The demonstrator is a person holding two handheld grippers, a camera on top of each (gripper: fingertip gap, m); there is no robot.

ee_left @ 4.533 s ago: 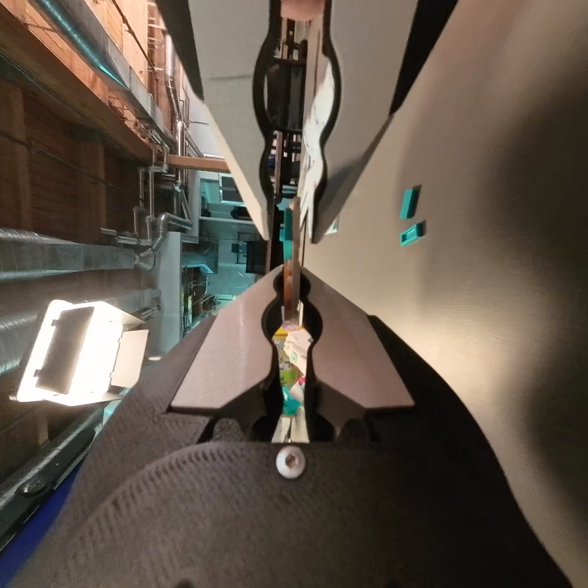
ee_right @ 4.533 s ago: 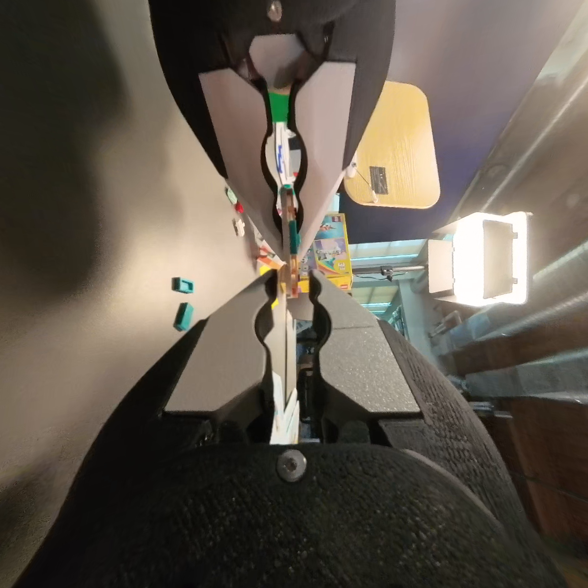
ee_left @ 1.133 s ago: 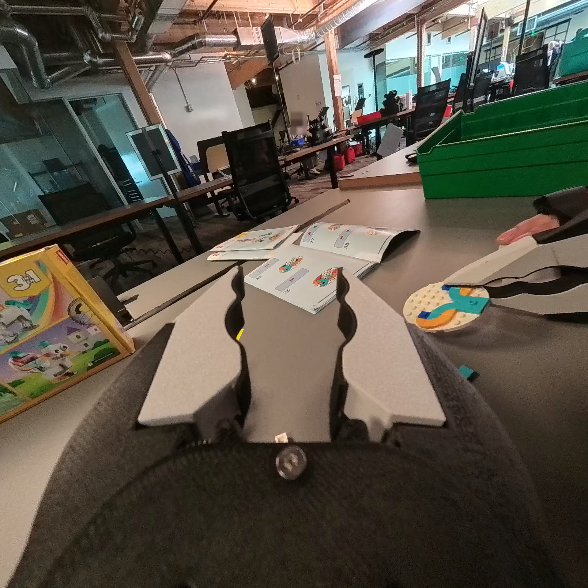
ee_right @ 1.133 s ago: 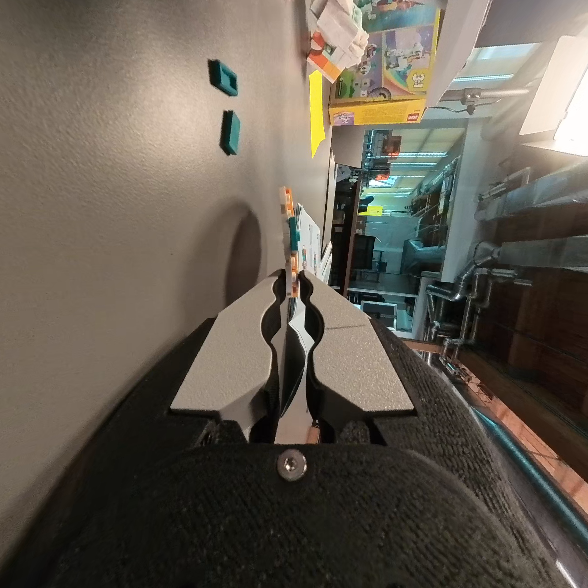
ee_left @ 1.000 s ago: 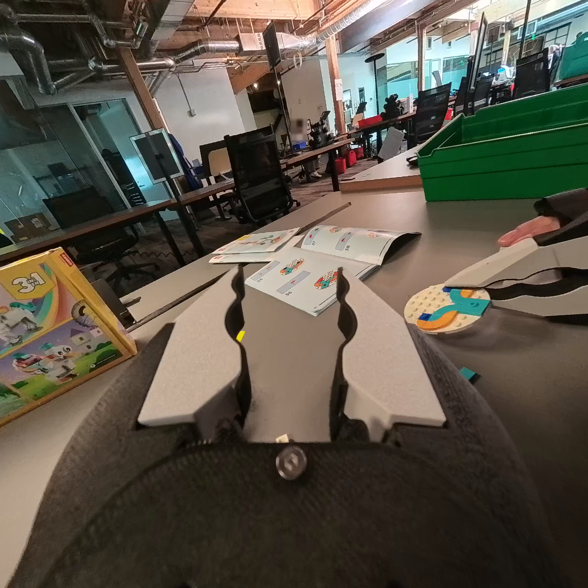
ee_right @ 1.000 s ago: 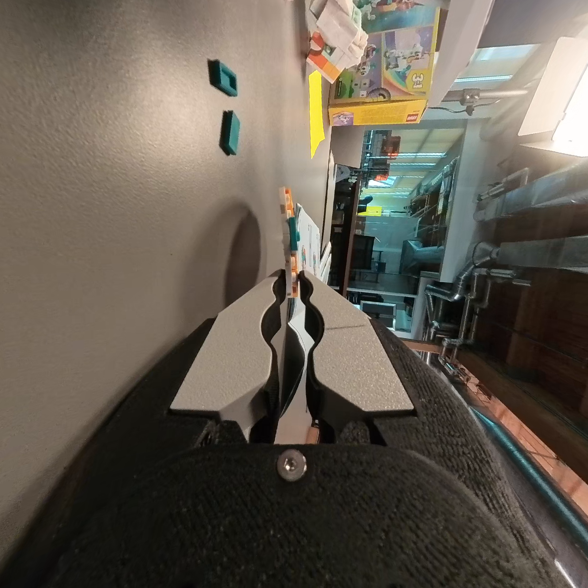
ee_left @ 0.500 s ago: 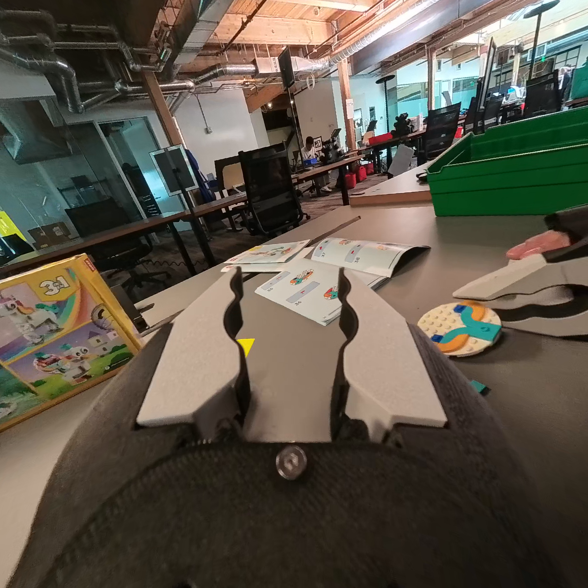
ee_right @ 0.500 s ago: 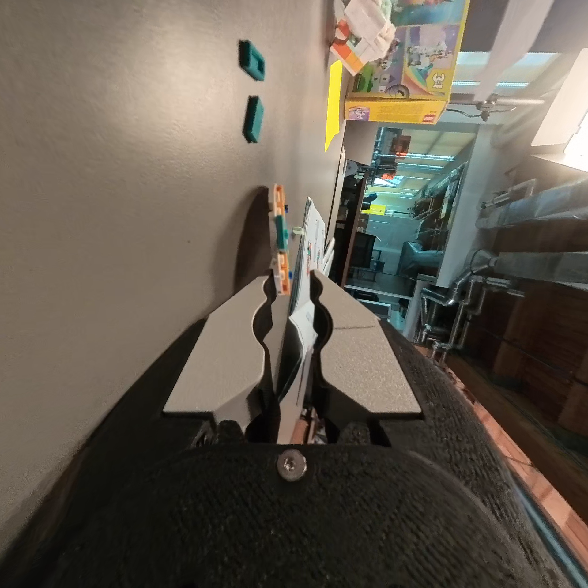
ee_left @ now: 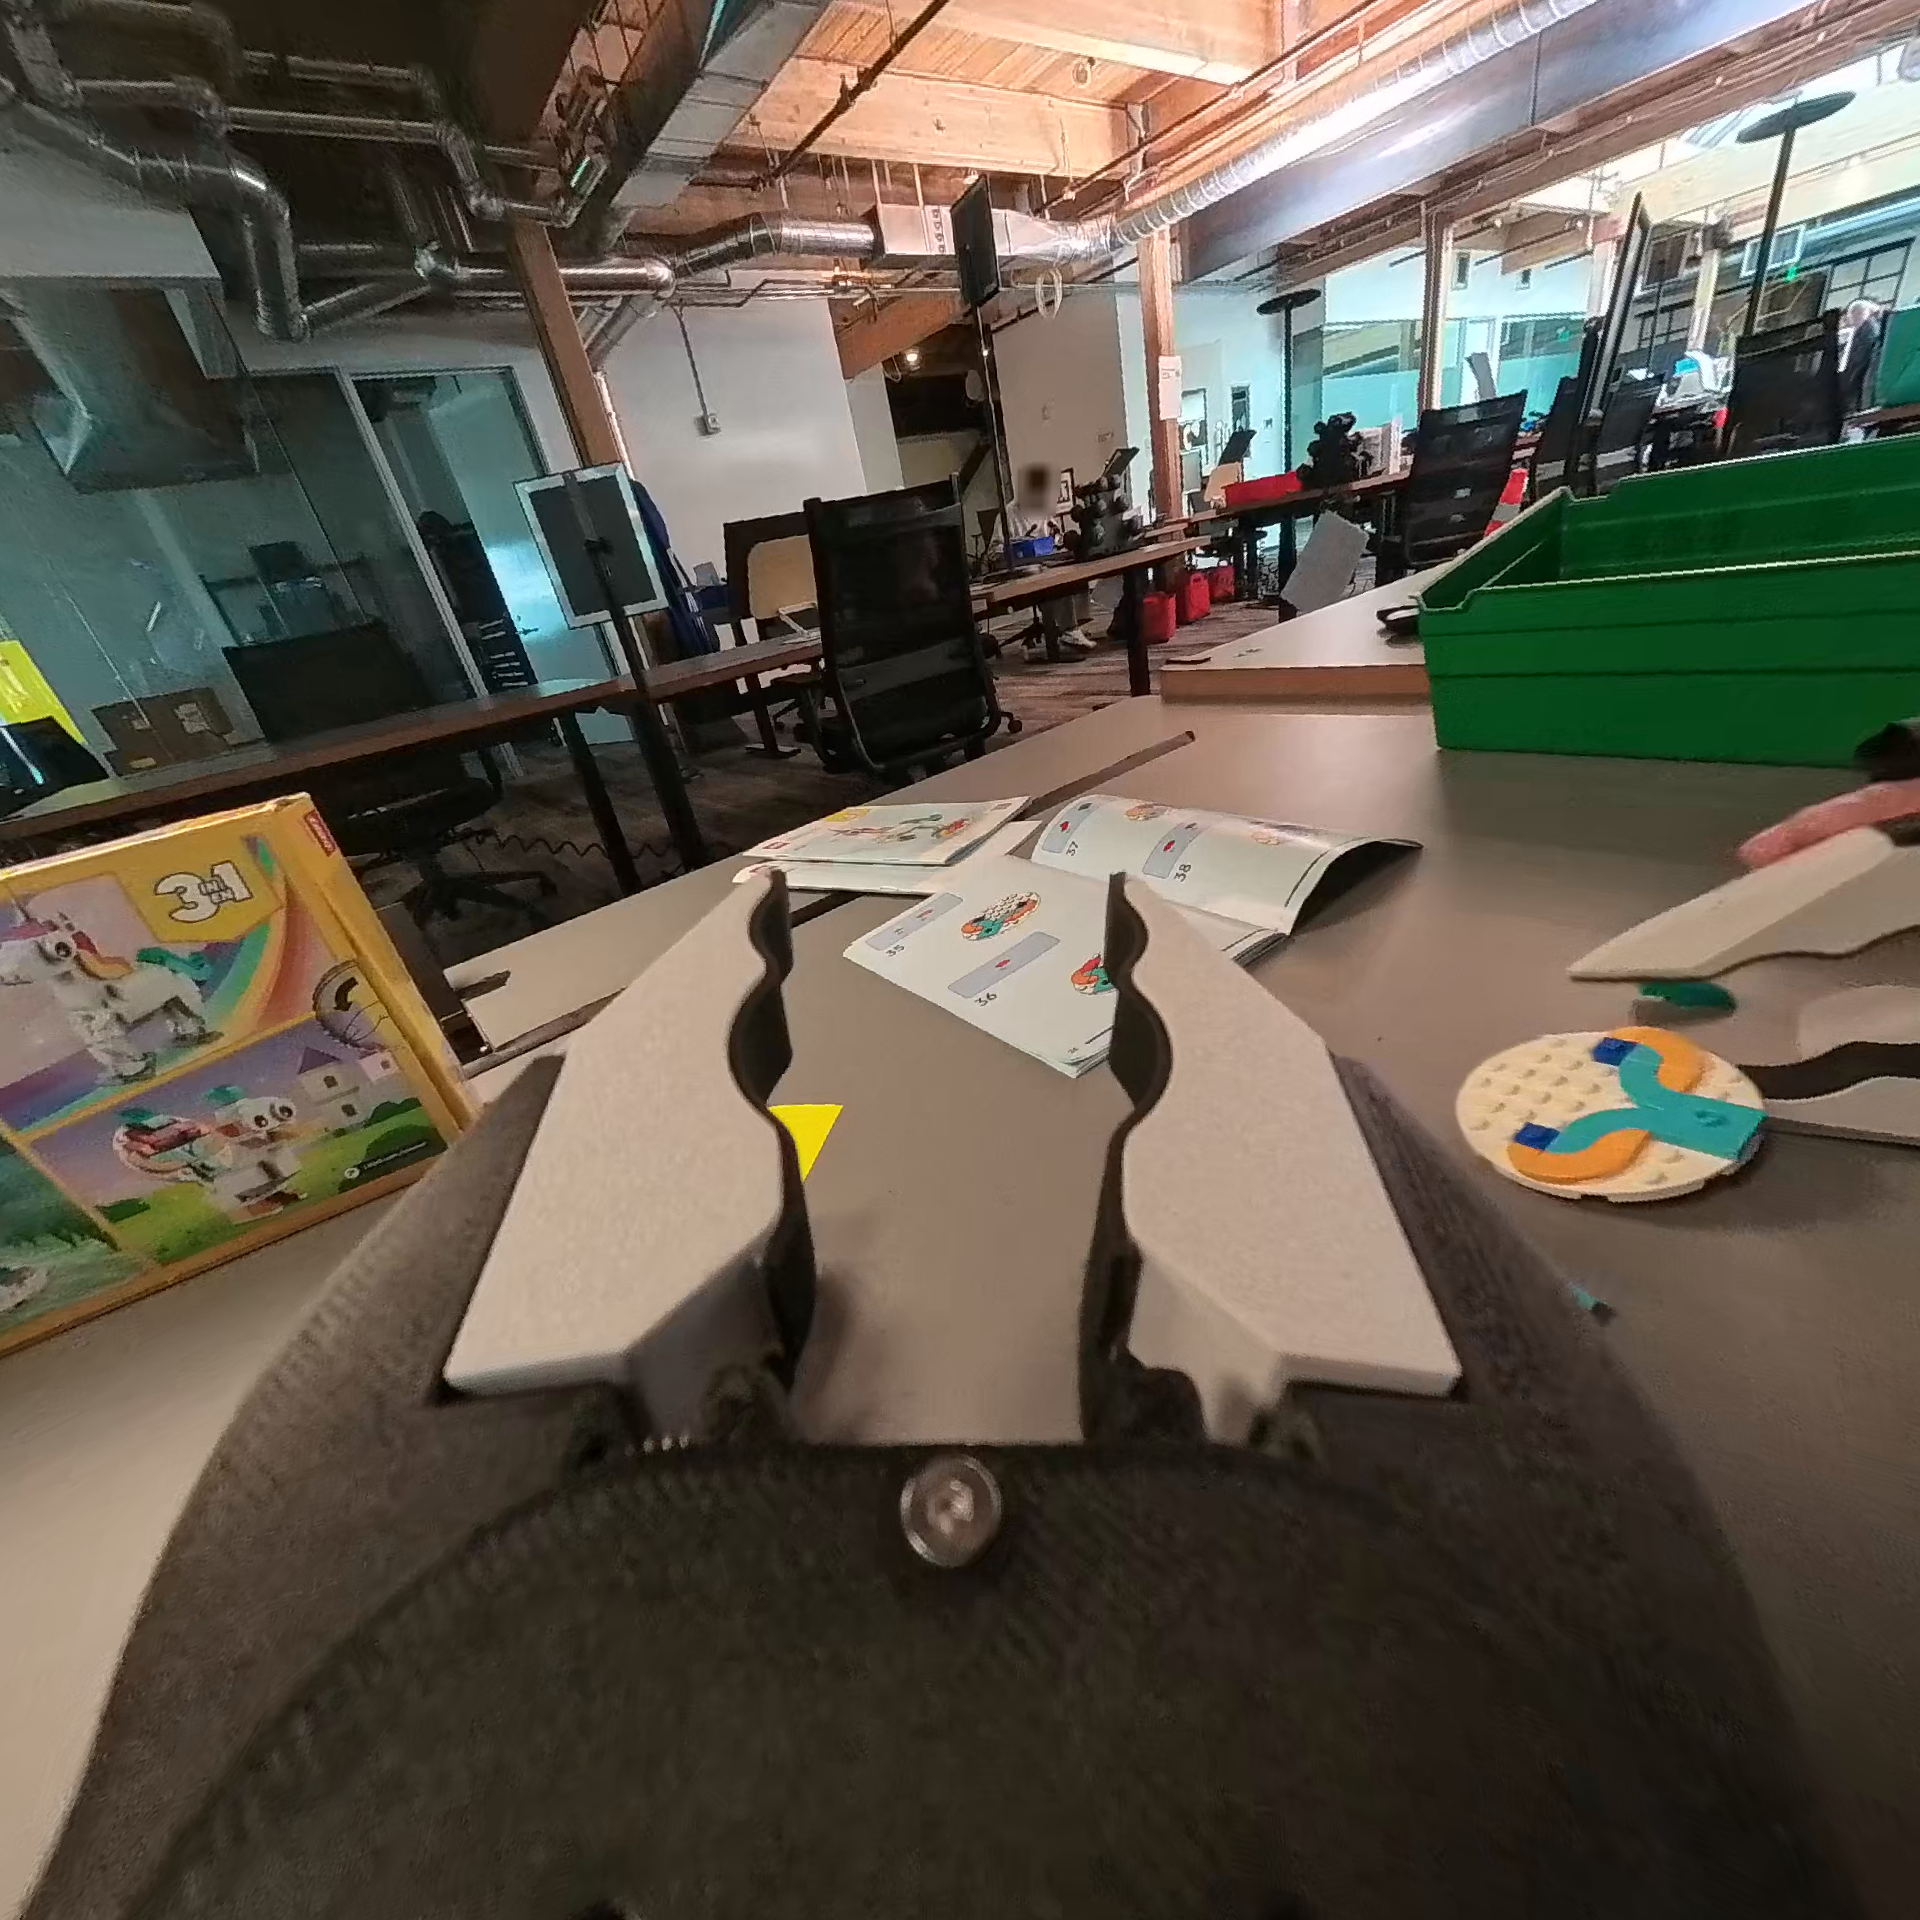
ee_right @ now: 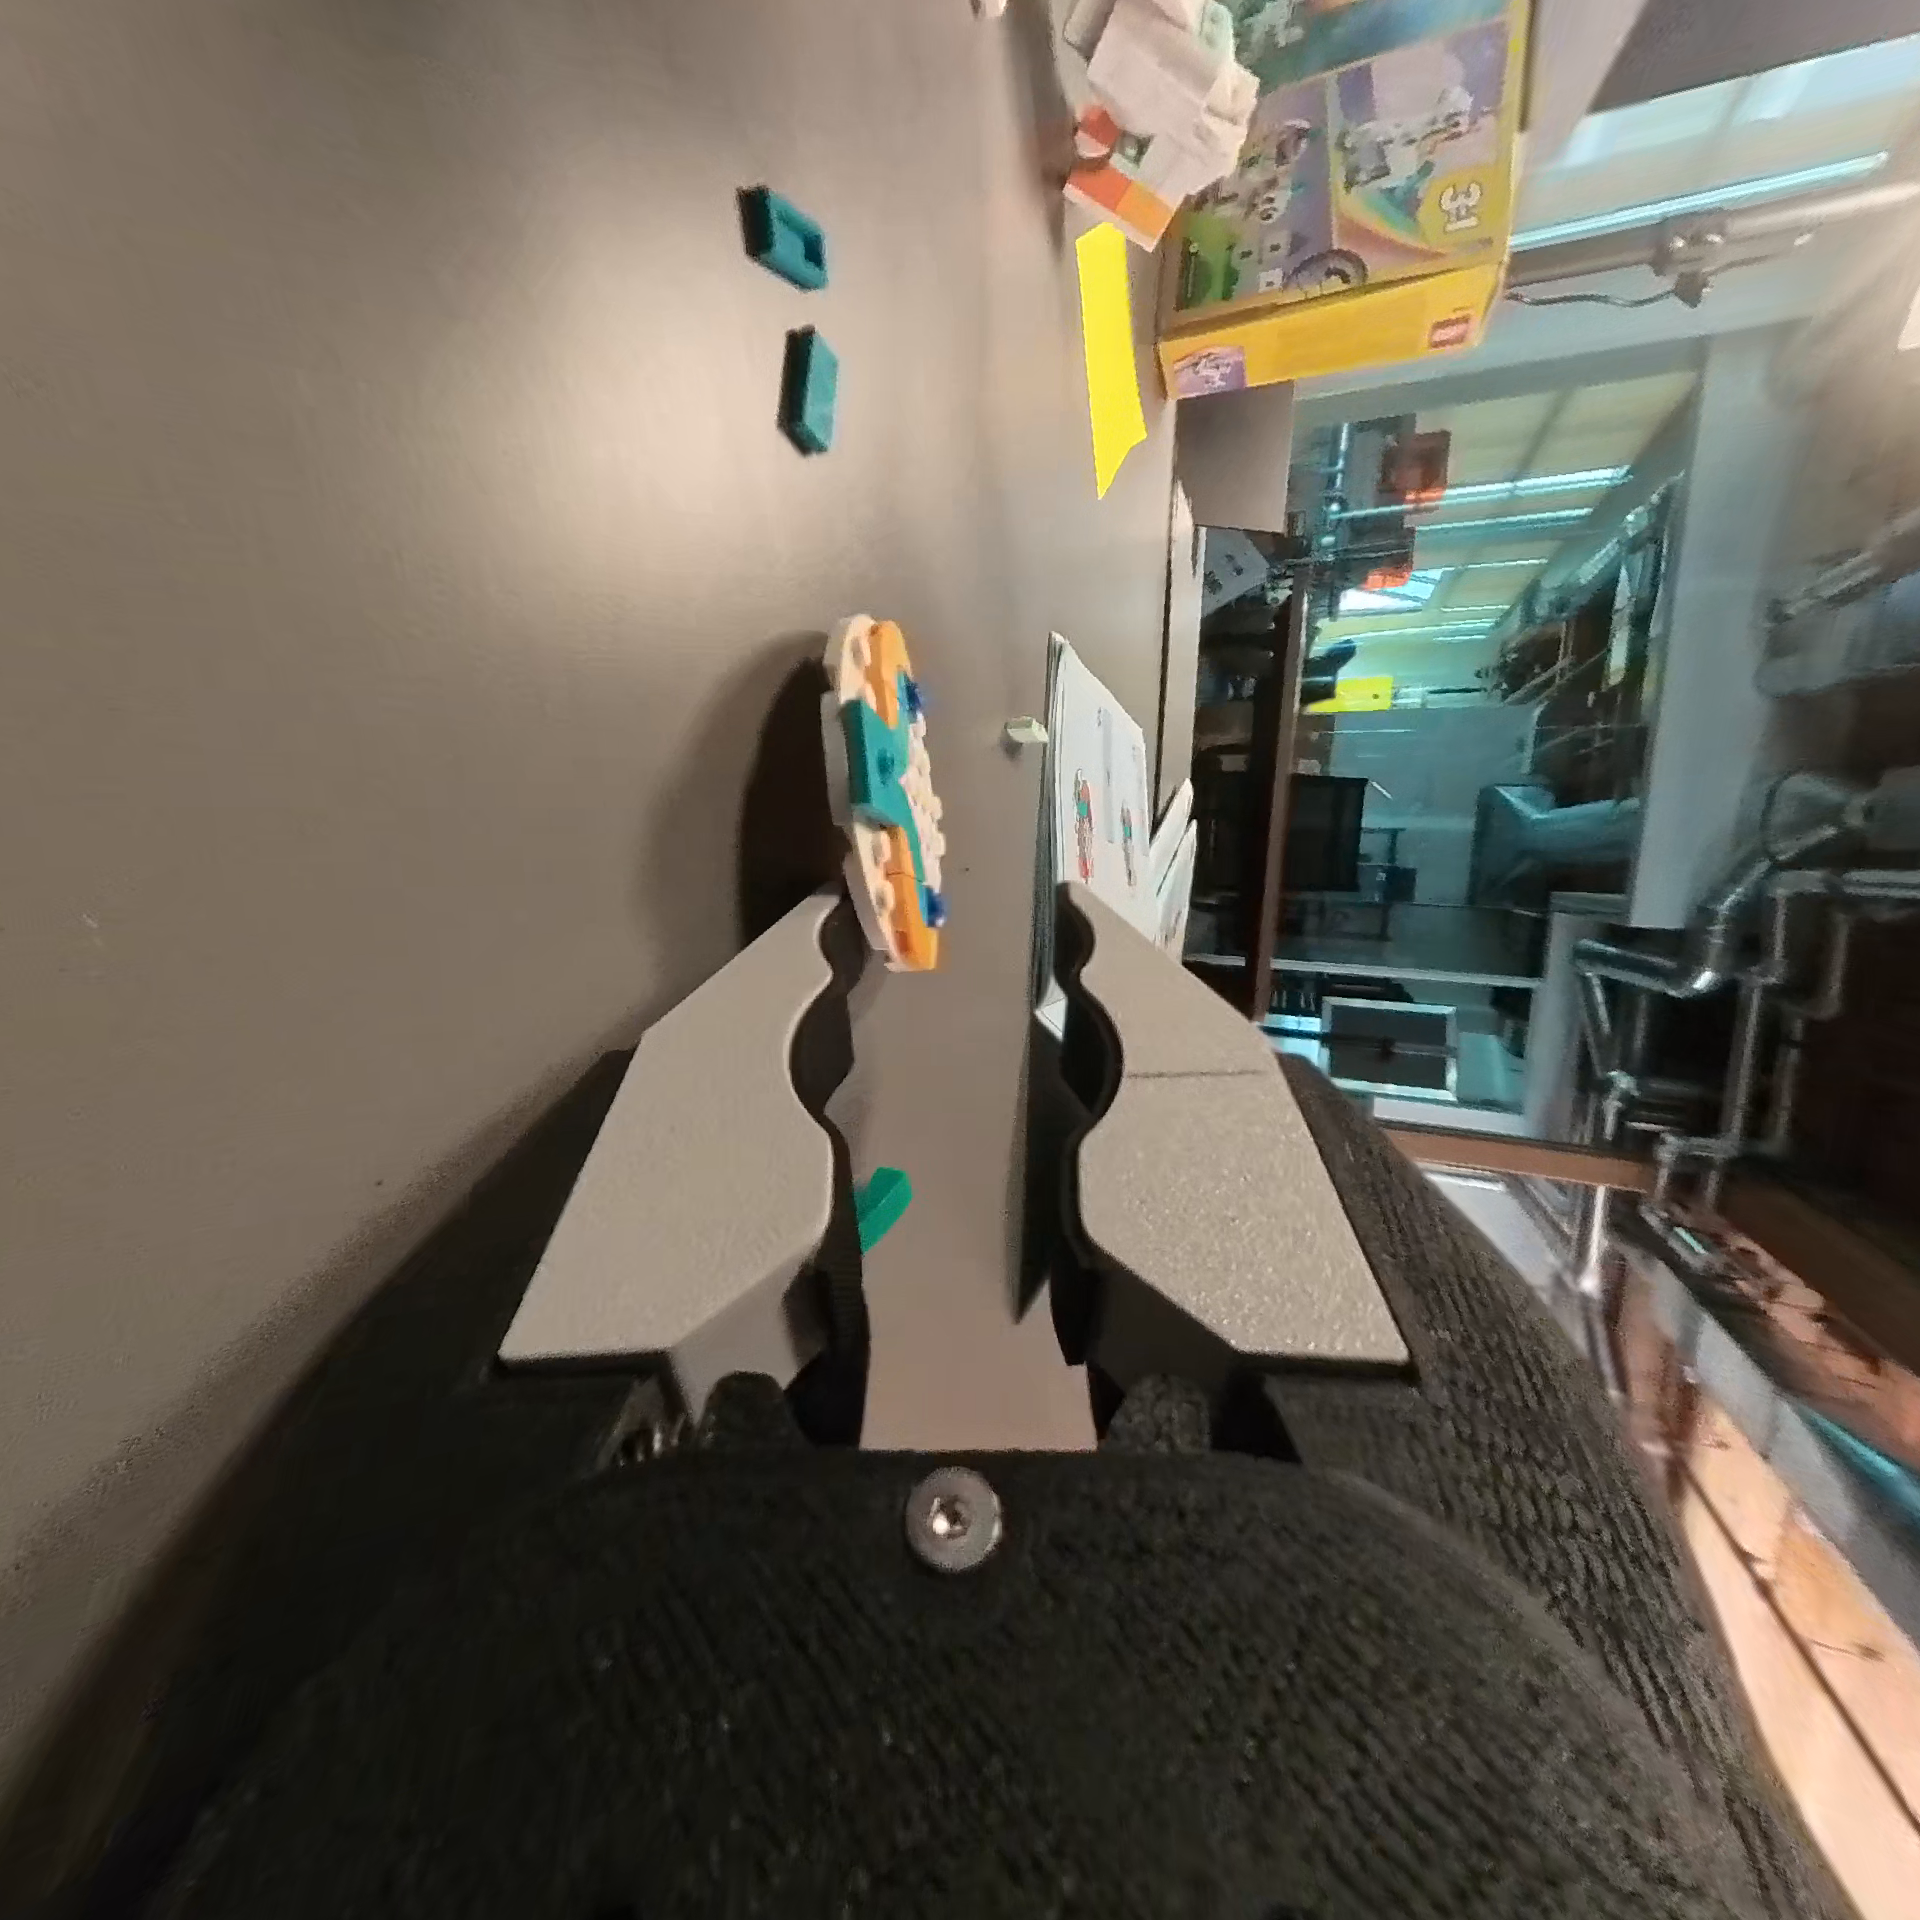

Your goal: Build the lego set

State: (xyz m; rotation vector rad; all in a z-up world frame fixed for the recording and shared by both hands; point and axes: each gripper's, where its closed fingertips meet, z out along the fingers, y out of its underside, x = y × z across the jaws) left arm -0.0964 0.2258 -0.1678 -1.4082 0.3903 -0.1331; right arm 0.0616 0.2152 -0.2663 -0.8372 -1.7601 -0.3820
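1. Spread wide apart and empty: left gripper (ee_left: 940, 987), low centre of the left wrist view, over bare grey table (ee_left: 1558, 1382).
2. Parted too: right gripper (ee_right: 951, 935), holding nothing; round white lego plate (ee_right: 888, 800) with orange and teal curves just past its left finger tip, mid-frame in the right wrist view. Whether plate and finger touch: cannot tell.
3. Same plate (ee_left: 1610, 1117) lying flat at right of the left wrist view, right gripper (ee_left: 1704, 997) just beside it at the right edge.
4. Small teal piece (ee_right: 881, 1205) against the inner face of the right gripper's left finger.
5. Two loose teal pieces (ee_right: 805, 312) in the upper middle of the right wrist view.
6. Open instruction booklet (ee_left: 1091, 935) behind the left fingers; yellow lego box (ee_left: 197, 1049) at left edge; green bins (ee_left: 1683, 644) at upper right.
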